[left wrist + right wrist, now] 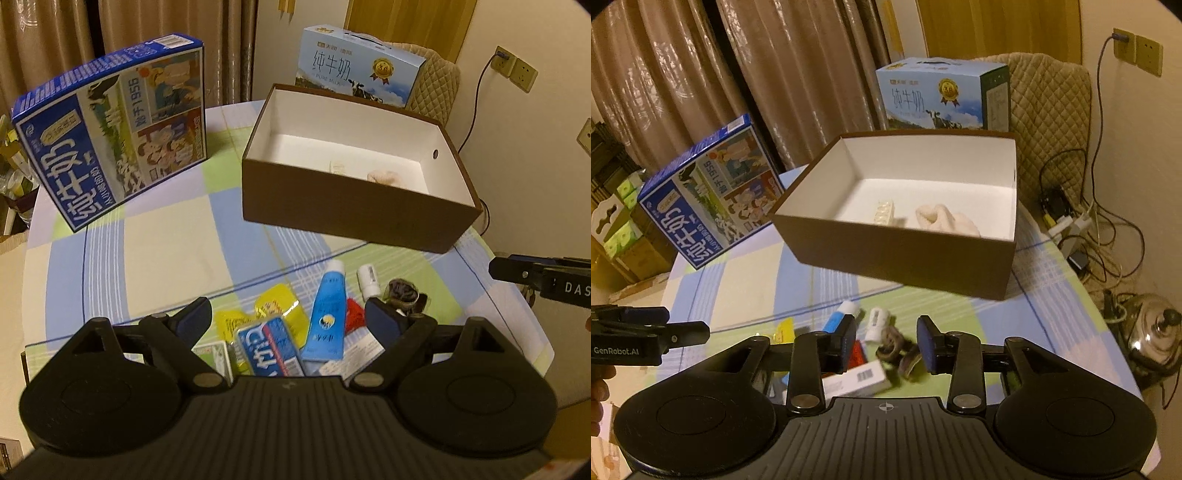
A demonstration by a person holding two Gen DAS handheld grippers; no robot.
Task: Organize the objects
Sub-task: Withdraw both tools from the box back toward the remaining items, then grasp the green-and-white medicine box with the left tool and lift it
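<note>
Where the left wrist view looks down, the left gripper hangs with its blue-padded jaws wide apart, holding nothing, over a heap of small items on a checked tablecloth. The heap holds a blue tube with a white cap, a blue packet with white lettering, a yellow sachet, a small white bottle, something red and a dark crinkled bundle; part of it is hidden behind the gripper's body. Beyond stands an open brown box with a white lining, two pale things at its bottom hard to make out. A blue carton leaning at the left reads "1956" beside large Chinese characters. A pale carton behind reads "PURE MILK". At the right edge the right gripper shows "DAS", cut off.

In the right wrist view, the right gripper also stands open and empty, above the bundle and a white barcoded pack. The tube and bottle lie just beyond. Inside the box lie a ridged cream piece and a soft cream wad. The left gripper reads "GenRobot.AI". A steel kettle sits low on the right.
</note>
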